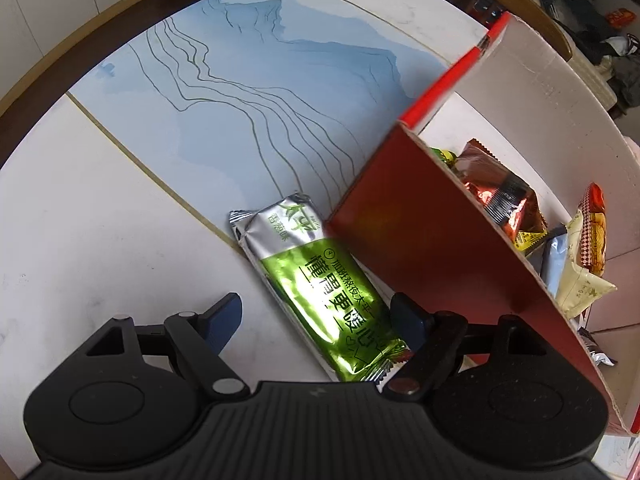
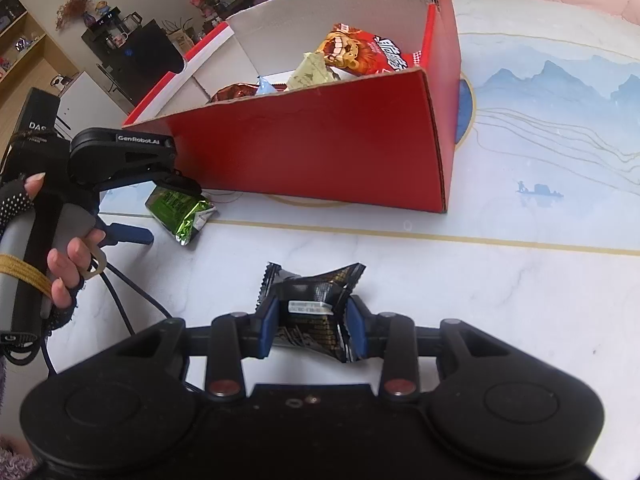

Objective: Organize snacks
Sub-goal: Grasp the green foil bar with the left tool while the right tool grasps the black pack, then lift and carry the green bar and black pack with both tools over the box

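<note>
Right wrist view has the right gripper (image 2: 312, 326) with fingers squeezed onto a black snack packet (image 2: 310, 308) just off the desk (image 2: 500, 300). Left gripper (image 1: 316, 316) sits wide open around the green bar (image 1: 320, 280) beside the red box (image 2: 320, 152) (already half full). I'd lift the packet clear over the near wall before letting go.
</note>
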A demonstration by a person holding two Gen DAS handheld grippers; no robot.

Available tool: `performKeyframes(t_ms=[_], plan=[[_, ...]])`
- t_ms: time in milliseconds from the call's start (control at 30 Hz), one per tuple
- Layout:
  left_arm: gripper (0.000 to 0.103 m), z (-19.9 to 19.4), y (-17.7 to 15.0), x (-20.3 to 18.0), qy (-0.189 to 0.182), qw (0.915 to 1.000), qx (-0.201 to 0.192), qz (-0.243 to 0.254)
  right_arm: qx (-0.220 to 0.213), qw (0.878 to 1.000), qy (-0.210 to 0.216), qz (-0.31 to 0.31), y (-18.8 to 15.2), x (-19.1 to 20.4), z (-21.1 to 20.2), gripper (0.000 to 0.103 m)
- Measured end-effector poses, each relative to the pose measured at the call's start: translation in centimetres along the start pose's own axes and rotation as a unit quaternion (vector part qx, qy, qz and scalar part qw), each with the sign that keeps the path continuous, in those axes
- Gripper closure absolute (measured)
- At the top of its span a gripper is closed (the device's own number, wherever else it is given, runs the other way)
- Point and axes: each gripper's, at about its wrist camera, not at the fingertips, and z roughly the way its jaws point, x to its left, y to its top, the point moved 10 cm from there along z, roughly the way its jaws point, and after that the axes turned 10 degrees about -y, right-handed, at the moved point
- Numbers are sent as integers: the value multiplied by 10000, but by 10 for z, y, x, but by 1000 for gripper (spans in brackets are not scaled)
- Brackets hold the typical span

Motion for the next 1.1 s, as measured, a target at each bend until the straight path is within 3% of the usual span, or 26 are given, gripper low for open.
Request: performKeyframes(t_ms=[100, 267, 367, 567, 700, 1000, 1067, 1100], plan=[[22, 0, -1, 2, -42, 9999, 69, 93, -1, 10000, -4, 13, 0, 0, 1, 68], [37, -6, -2, 7, -143, 9997, 72, 195, -17, 10000, -47, -10, 0, 1, 1, 68], [55, -8, -3, 6, -444, 9986, 131, 275, -31, 10000, -87, -14, 0, 2, 0, 68], [61, -12, -2, 12, -608, 9973, 188, 372, -51, 9998, -186, 22, -1, 7, -1, 69], [76, -20, 2, 16, -757, 9958, 113, 505, -108, 9997, -225, 71, 0, 12, -4, 72], [75, -16, 5, 25, -823, 9950, 352, 445, -156, 9992, -367, 84, -3, 24, -10, 76], [71, -15, 5, 24, -806, 9947, 387, 504, -164, 9991, -381, 77, -4, 26, -10, 76], [60, -15, 5, 22, -776, 9947, 403, 547, -166, 9991, -379, 86, -4, 26, -10, 76]])
